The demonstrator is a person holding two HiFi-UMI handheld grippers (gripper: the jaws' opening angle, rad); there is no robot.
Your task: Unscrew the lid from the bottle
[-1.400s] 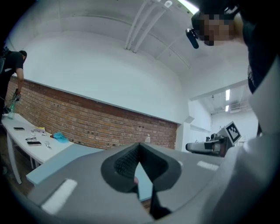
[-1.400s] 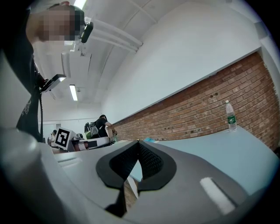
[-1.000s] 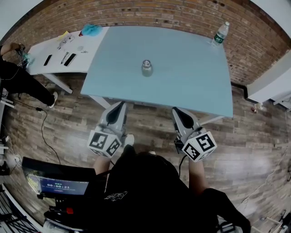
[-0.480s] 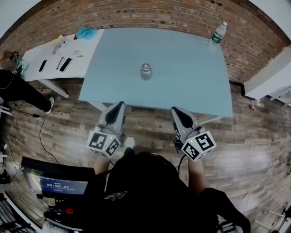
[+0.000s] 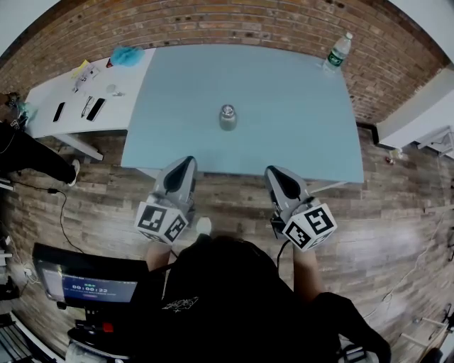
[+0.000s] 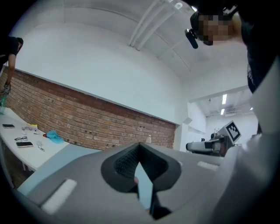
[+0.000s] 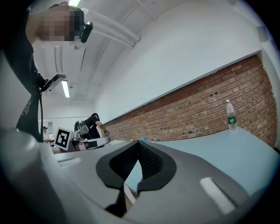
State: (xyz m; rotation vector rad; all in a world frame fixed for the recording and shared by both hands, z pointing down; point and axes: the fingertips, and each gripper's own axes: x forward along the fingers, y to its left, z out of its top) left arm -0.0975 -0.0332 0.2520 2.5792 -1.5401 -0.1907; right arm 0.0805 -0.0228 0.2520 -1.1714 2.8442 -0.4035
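A small metal bottle [image 5: 228, 117] with a lid stands upright near the middle of the light blue table [image 5: 284, 85] in the head view. My left gripper [image 5: 186, 165] is shut and empty, held level just short of the table's near edge, left of the bottle. My right gripper [image 5: 272, 172] is also shut and empty, at the same edge to the bottle's right. In the left gripper view the left gripper [image 6: 139, 146] has its jaws closed tip to tip; in the right gripper view the right gripper [image 7: 138, 146] stands the same way. The bottle is hidden in both gripper views.
A clear plastic water bottle [image 5: 337, 52] [image 7: 231, 115] stands at the table's far right corner. A white side table [image 5: 67, 96] at left carries phones, glasses and a blue cloth [image 5: 128, 55]. A brick wall [image 5: 213, 21] runs behind. A person [image 5: 28, 145] stands at far left.
Both grippers have crept forward toward the table's near edge, still shut. The table and bottle sit slightly lower and nearer in the head view.
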